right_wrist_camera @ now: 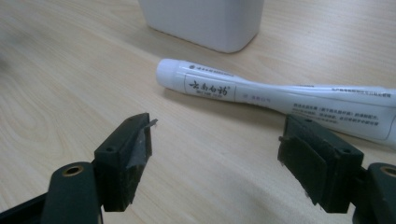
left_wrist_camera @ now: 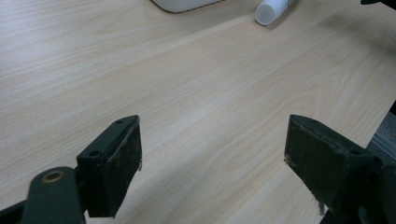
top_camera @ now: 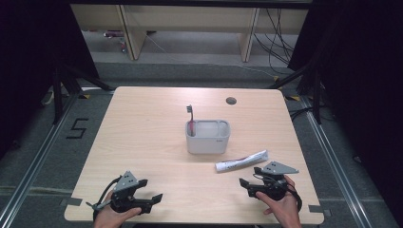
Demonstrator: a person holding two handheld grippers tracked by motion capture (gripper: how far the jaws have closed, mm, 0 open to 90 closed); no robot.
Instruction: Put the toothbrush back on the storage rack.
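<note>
A white toothpaste tube [top_camera: 241, 161] lies flat on the wooden table [top_camera: 142, 123], just right of and in front of a white holder cup [top_camera: 207, 137]. A red toothbrush [top_camera: 190, 119] stands upright in the cup's left compartment. My right gripper [top_camera: 247, 185] sits near the front right edge, open and empty, a short way in front of the tube [right_wrist_camera: 280, 95], which lies across just beyond the jaws with its cap end nearest the cup [right_wrist_camera: 205, 21]. My left gripper [top_camera: 151, 195] rests at the front left, open with only bare table between its pads [left_wrist_camera: 116, 158].
A round cable hole [top_camera: 231, 100] sits near the table's far edge. Beyond the table are a grey floor, wooden furniture legs and loose cables [top_camera: 278, 42]. Dark curtains flank both sides. A floor marking "5" [top_camera: 77, 128] lies left of the table.
</note>
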